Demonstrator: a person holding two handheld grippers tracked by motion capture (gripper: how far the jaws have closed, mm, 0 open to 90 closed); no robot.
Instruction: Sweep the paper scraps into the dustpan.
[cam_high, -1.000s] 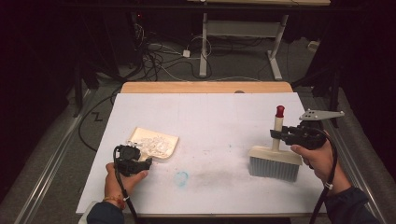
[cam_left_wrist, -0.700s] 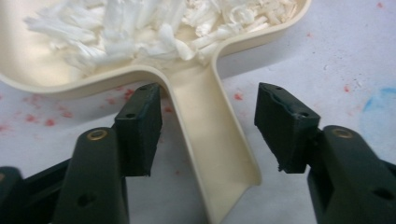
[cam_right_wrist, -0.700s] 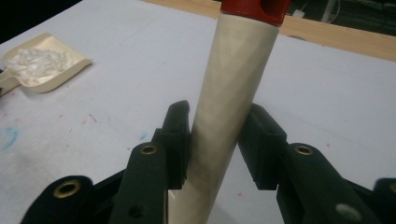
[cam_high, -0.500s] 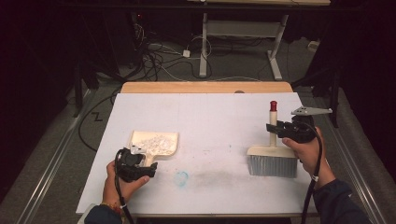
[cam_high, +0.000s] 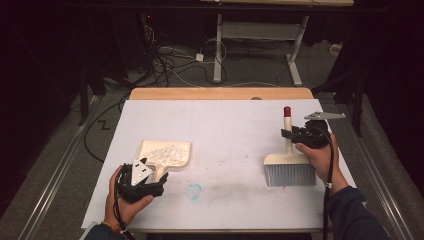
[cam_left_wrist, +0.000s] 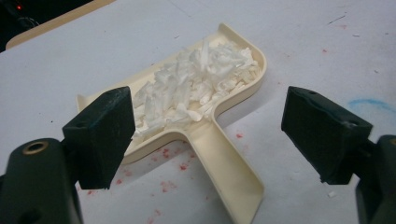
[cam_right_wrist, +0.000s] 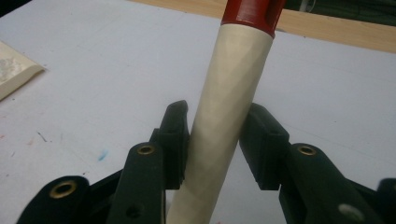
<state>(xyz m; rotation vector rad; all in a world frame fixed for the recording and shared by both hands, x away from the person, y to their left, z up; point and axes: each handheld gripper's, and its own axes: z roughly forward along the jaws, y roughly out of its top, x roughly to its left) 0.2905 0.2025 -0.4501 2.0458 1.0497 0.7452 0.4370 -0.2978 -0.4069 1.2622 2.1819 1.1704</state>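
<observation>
**A:** What could have gone wrong for you from there?

**B:** Two things. Your left gripper (cam_left_wrist: 210, 126) stood astride the handle (cam_left_wrist: 224, 168) of the dustpan (cam_high: 145, 147). If you had pulled that hand back low, a jaw could have caught the handle, swung the pan round and spilled the white shreds (cam_left_wrist: 196, 79) heaped in it. And the brush (cam_high: 290, 167) stood upright on its bristles. A loose hold on its handle (cam_right_wrist: 229, 107) could have let it tip or twist.

**A:** How were my grippers set?

**B:** The left one's jaws had just been opening and stood wide apart. The pan's handle lay on the table (cam_high: 225, 125) between and below them, and neither pad touched it. Your right gripper (cam_high: 295, 135) was clamped on the brush handle below its red cap. Its jaws had just eased a little, but both pads looked to be on the handle.

**A:** And where did everything sit?

**B:** From above, the dustpan lay flat at about 8 o'clock on the table, with its handle pointing toward 6 o'clock at your left hand. The brush was at about 4 o'clock, well apart from the pan and roughly at its 3 o'clock. A blue smudge (cam_high: 194, 190) marked the table between them, nearer 6 o'clock.
</observation>
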